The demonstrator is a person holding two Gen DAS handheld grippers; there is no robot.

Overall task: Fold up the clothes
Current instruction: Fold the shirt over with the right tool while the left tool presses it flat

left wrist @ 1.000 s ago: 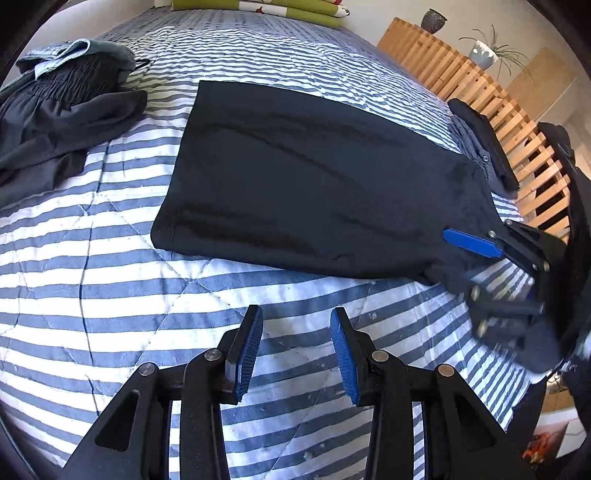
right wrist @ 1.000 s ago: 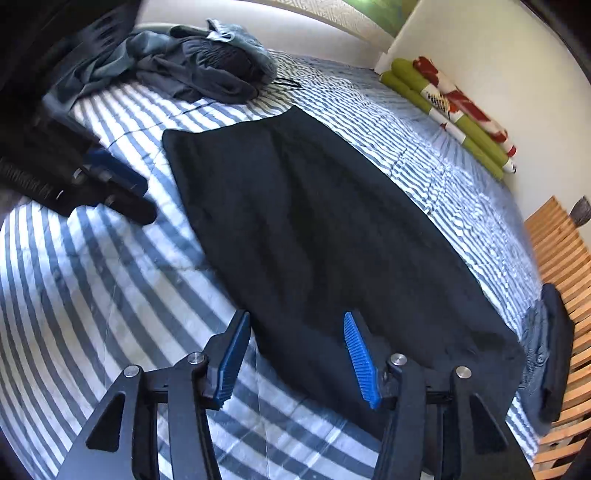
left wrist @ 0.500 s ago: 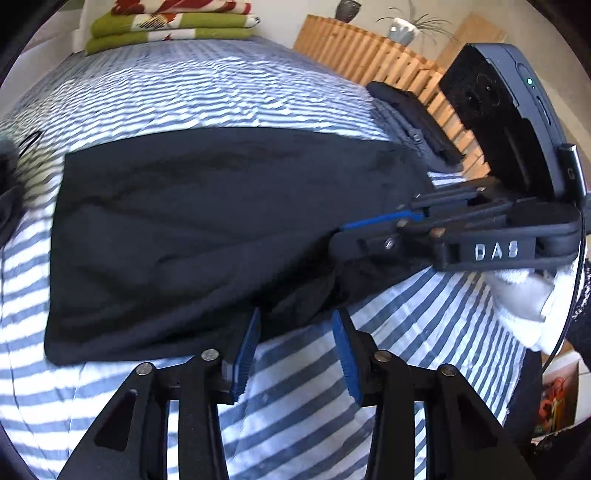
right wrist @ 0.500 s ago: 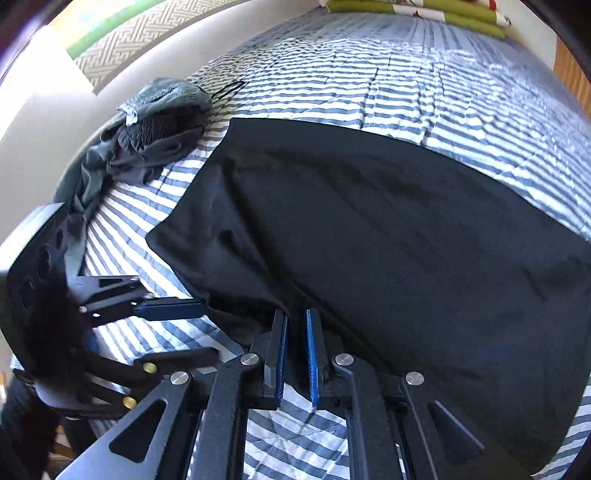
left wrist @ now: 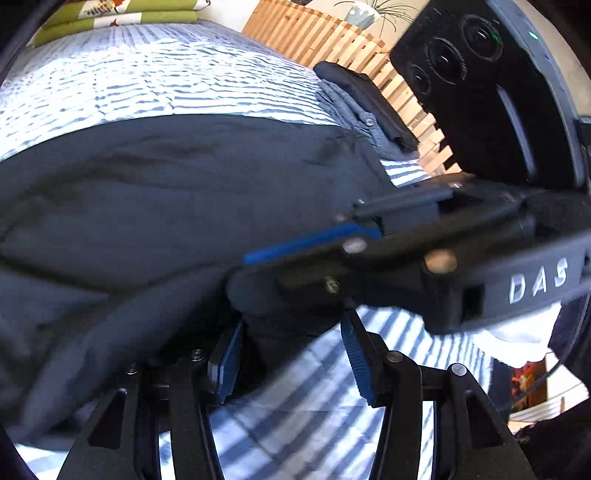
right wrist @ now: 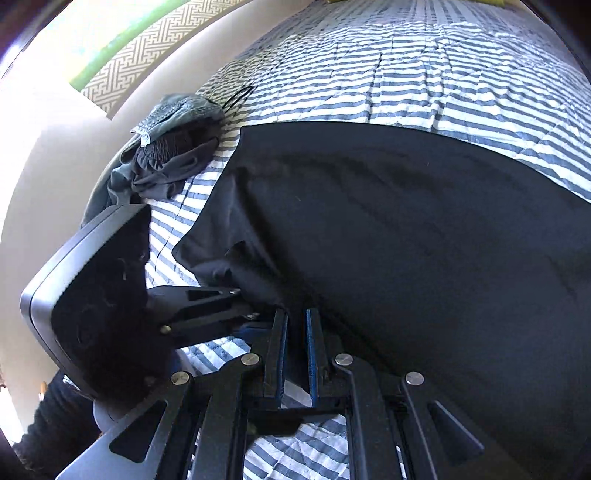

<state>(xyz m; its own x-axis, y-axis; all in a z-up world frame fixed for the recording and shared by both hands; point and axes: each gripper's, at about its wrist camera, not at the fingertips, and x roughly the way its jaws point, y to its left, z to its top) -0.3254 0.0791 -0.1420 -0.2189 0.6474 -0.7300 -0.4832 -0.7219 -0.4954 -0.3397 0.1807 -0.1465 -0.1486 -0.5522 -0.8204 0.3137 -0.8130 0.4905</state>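
A black garment [left wrist: 166, 192] lies spread flat on the blue-and-white striped bedspread [left wrist: 147, 74]. In the right wrist view, my right gripper [right wrist: 295, 350] is shut on the near edge of the garment [right wrist: 406, 221], which bunches up there. My left gripper [left wrist: 291, 354] is open, and a fold of that same raised edge hangs between its blue pads [left wrist: 229, 358]. The right gripper [left wrist: 240, 273] crosses the left wrist view just above it, blurred. From the right wrist, the left gripper [right wrist: 236, 306] sits close at the left, its tips partly hidden by cloth.
A heap of dark and grey clothes [right wrist: 173, 147] sits at the far left edge of the bed by the wall. A folded stack [left wrist: 369, 103] lies near the wooden slatted rail [left wrist: 332, 40]. Green pillows [left wrist: 129, 14] are at the far end.
The right gripper went from open to shut on the garment's near edge. The left gripper swung right and closed in beside it, and the edge now rises between its fingers.
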